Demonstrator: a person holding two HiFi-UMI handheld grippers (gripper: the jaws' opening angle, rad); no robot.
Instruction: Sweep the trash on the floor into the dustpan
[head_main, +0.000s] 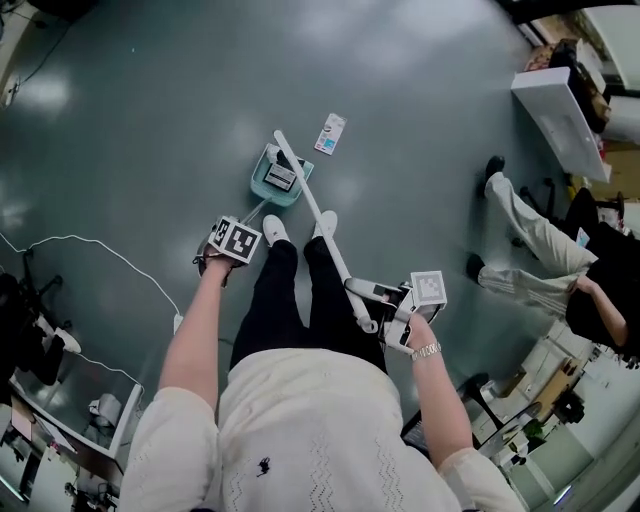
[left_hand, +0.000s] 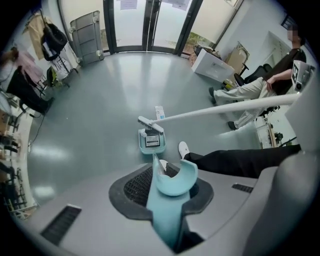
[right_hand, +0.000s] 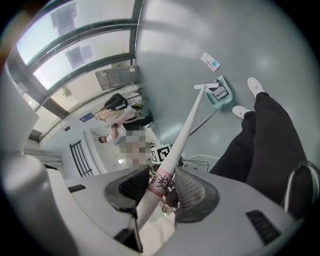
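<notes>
A teal plastic dustpan (head_main: 283, 200), upper middle of the head view, is holding a small flat printed carton (head_main: 280, 177); a second carton (head_main: 331, 133) is lying on the grey floor (head_main: 150, 120) just beyond it. The left gripper (left_hand: 169, 182) is clamping the dustpan's curved handle (left_hand: 165, 220), and the right gripper (right_hand: 160, 187) is clamping the round white broom pole (right_hand: 187, 125).

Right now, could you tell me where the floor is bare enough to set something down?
Bare grey floor lies left of the teal plastic dustpan, beyond the white cable, and between the small white carton and the seated person's legs. It is crowded around the dustpan, white broom and shoes.
</notes>
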